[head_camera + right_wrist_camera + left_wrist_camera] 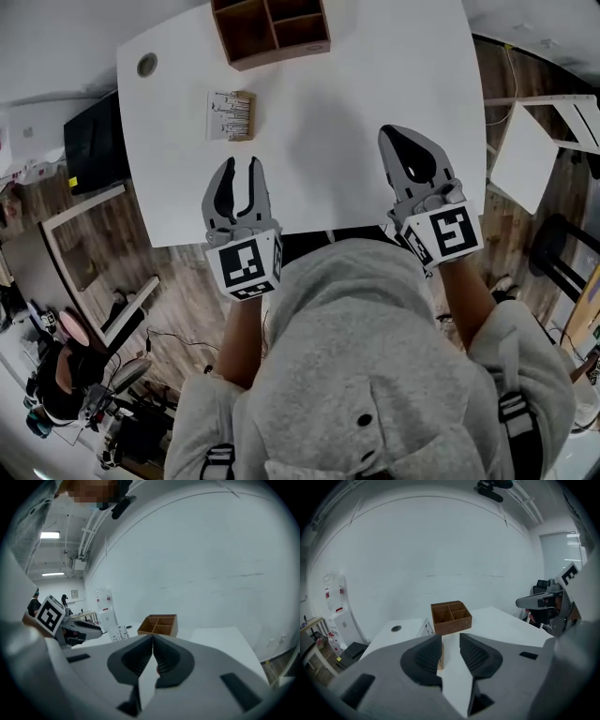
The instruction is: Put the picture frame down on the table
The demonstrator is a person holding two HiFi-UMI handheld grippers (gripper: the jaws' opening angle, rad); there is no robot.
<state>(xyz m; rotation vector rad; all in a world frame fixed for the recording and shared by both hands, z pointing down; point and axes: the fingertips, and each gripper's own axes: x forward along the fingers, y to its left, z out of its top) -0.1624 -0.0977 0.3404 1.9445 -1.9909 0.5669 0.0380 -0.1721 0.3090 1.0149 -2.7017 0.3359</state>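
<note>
Frame (232, 115) well ahead of left gripper (240, 169) | left jaws apart, empty | right gripper (399, 139) closed

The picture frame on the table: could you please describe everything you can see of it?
The picture frame is small and rectangular, with a white face bearing dark marks too small to read and a light wooden edge. In the gripper views it seems to stand upright on the white table, on the person's side of the brown compartment box. Neither gripper touches it; the open left gripper is nearest, short of it.
</note>
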